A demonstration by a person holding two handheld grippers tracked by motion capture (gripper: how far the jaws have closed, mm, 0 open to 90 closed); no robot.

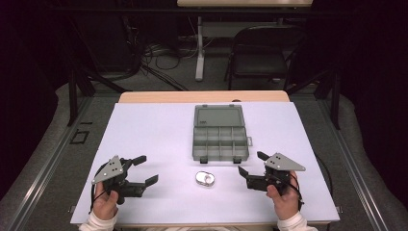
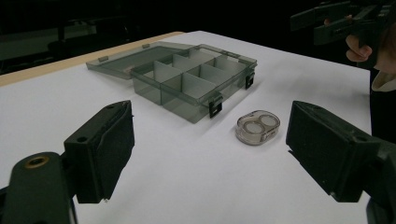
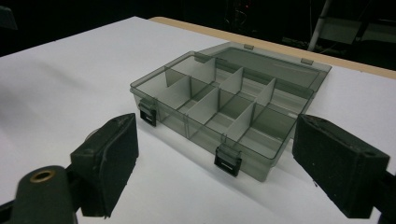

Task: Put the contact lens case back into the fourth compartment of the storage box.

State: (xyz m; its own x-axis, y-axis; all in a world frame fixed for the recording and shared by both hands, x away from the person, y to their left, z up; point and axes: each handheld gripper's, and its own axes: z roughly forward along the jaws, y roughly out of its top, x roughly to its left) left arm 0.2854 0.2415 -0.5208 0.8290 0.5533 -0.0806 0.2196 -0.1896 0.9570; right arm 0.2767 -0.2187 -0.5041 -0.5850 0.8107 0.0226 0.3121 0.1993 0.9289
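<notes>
both grippers, left gripper (image 1: pixel 143 170) and right gripper (image 1: pixel 250 164), hover with fingers apart and empty, flanking the small clear case (image 1: pixel 205 178) lying on the white tabletop (image 1: pixel 144 130) just before the open compartment box (image 1: pixel 220 139), seemingly poised to lift it in.

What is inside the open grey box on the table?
The box holds only dividers; every compartment visible looks empty. Its lid lies open behind. The small round case sits outside, in front.
</notes>
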